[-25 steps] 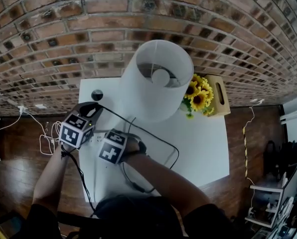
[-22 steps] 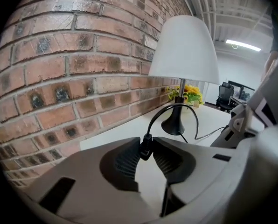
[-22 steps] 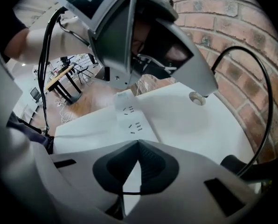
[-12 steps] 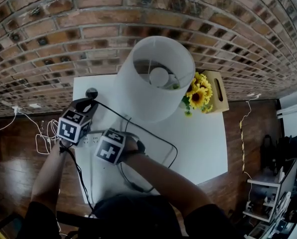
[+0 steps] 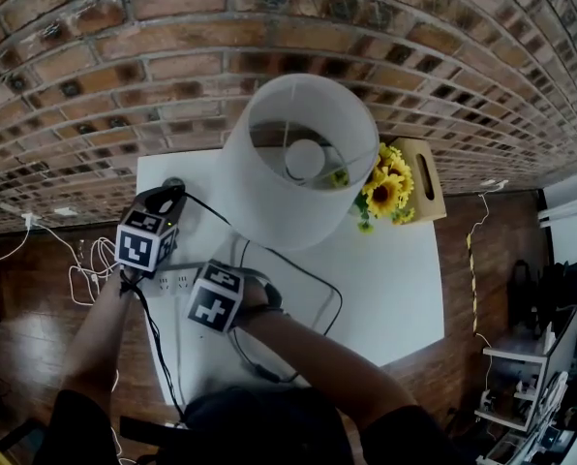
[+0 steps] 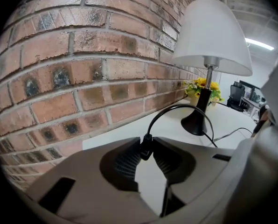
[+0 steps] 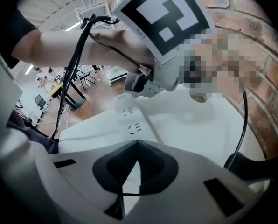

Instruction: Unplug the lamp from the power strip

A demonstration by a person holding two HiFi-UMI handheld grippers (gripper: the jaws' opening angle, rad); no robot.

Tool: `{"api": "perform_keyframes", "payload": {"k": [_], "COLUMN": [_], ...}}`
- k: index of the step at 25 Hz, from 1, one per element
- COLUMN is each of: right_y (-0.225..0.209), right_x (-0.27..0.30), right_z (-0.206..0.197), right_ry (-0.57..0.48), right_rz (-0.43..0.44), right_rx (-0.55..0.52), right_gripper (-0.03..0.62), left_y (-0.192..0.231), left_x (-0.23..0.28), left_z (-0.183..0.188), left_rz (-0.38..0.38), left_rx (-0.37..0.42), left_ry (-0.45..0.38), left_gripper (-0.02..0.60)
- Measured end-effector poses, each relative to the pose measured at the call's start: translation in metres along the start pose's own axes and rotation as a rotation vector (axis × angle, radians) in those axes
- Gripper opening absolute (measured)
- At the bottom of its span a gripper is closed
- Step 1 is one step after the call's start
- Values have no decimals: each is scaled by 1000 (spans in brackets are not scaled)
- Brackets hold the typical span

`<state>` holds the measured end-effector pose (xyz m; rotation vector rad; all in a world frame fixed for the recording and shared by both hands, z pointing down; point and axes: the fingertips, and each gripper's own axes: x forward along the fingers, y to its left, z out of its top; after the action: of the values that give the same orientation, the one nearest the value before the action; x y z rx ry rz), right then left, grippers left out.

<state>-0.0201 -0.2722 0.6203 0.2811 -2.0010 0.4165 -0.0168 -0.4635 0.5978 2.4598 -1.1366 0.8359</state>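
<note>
The lamp, with a white shade and a black base, stands at the back of the white table. My left gripper is shut on the lamp's black plug, held in the air near the brick wall. The cord arcs from the plug to the base. In the head view the left gripper sits at the table's far left corner. The white power strip lies near the left edge, and the sockets that show are empty. My right gripper is shut with nothing in it, just short of the strip.
Sunflowers in a wooden box stand right of the lamp. The black cord loops over the middle of the table. Loose white cables lie on the wooden floor to the left. The brick wall runs close behind the table.
My left gripper has drifted slightly toward the wall with the plug. More of the power strip now shows between the two grippers. The right gripper has barely moved.
</note>
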Motion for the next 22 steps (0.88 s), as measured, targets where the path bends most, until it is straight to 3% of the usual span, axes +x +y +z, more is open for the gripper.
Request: {"api": "perform_keyframes", "payload": {"k": [22], "right_y": [-1], "right_x": [-1], "right_z": [0], "right_ry": [-60], "right_rz": [51], "right_rx": [46], "right_gripper": [-3], "left_y": [29], "left_x": [29], "left_z": [-29], "left_rz": [70], "left_rx": [-61], "left_ry": [119], "left_gripper": [107]}}
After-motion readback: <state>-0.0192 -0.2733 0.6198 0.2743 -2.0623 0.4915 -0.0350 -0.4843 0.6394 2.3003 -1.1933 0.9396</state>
